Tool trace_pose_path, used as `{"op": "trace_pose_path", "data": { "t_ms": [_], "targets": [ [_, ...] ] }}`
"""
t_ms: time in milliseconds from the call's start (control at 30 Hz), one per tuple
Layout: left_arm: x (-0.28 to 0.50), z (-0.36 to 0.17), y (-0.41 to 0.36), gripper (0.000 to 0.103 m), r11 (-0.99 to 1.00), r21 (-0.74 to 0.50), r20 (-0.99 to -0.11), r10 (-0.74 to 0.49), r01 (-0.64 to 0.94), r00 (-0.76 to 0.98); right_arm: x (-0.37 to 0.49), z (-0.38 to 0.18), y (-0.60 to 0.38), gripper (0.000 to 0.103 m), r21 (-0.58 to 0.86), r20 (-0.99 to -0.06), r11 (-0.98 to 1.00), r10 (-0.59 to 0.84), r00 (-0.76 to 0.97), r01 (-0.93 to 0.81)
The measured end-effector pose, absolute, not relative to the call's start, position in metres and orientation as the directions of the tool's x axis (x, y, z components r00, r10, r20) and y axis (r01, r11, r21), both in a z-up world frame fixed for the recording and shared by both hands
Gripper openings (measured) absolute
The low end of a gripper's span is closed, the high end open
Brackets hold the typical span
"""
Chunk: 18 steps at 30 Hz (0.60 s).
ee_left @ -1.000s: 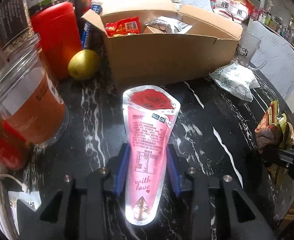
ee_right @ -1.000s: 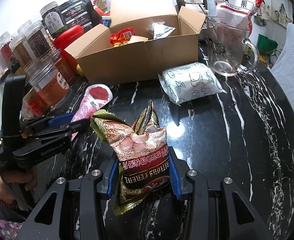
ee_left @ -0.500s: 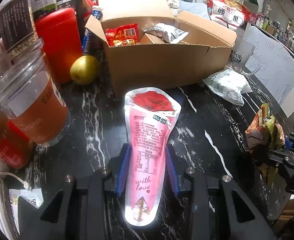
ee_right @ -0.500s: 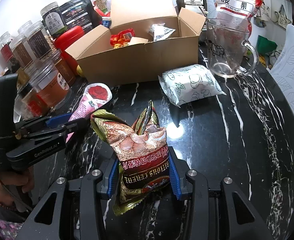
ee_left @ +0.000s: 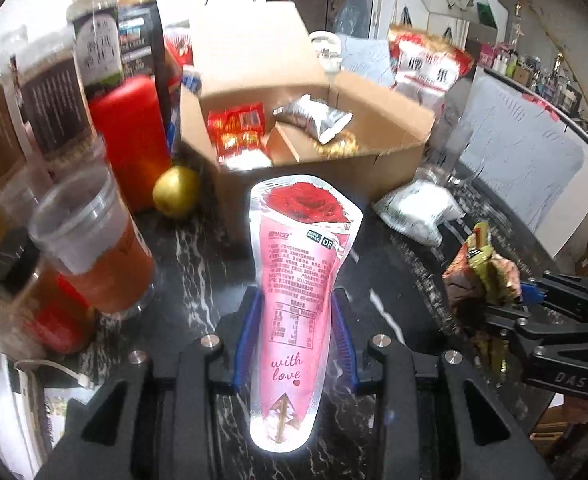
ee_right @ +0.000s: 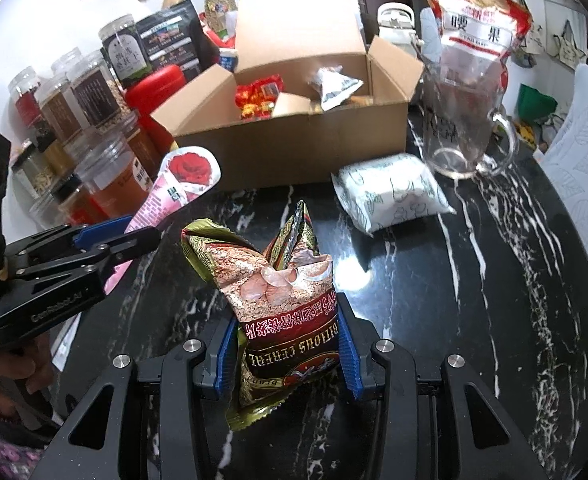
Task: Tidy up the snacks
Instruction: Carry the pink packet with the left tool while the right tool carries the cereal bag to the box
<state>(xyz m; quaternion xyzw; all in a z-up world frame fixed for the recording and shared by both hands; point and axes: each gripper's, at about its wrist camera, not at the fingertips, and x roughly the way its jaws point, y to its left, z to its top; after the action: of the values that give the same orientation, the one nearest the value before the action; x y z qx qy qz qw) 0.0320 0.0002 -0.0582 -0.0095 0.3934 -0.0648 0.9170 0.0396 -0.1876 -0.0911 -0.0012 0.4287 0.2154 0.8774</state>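
Observation:
My left gripper [ee_left: 294,312] is shut on a pink rose-printed pouch [ee_left: 300,264], held up above the black marble table [ee_left: 197,264] in front of the open cardboard box [ee_left: 318,160]. The same pouch [ee_right: 173,188] and left gripper [ee_right: 133,236] show at the left of the right wrist view. My right gripper [ee_right: 287,348] is shut on a brown and gold cereal bag [ee_right: 277,296], which appears at the right edge of the left wrist view as the cereal bag [ee_left: 478,272]. The box [ee_right: 294,144] holds red packets [ee_right: 259,96] and a silver packet [ee_right: 334,86].
A white leaf-printed packet [ee_right: 390,192] lies on the table right of the box. A glass mug [ee_right: 462,124] with a cashew bag [ee_right: 478,28] stands behind it. Several jars [ee_left: 89,240], a red canister [ee_left: 129,136] and a yellow fruit [ee_left: 175,196] crowd the left side.
The left gripper has lifted the pink pouch off the table and moved it nearer the box, whose inside now shows more. The right gripper and cereal bag stayed still.

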Motion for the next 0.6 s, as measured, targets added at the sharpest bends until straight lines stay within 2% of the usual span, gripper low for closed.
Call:
{"op": "trace_pose_path", "data": {
  "t_ms": [600],
  "targets": [
    [0.036, 0.023, -0.017, 0.035, 0.976, -0.082, -0.551, -0.211, 0.200, 0.807, 0.047, -0.018, -0.177, 0.042, 0.139, -0.635, 0.879, 0.433, 0.640, -0.456]
  ]
}}
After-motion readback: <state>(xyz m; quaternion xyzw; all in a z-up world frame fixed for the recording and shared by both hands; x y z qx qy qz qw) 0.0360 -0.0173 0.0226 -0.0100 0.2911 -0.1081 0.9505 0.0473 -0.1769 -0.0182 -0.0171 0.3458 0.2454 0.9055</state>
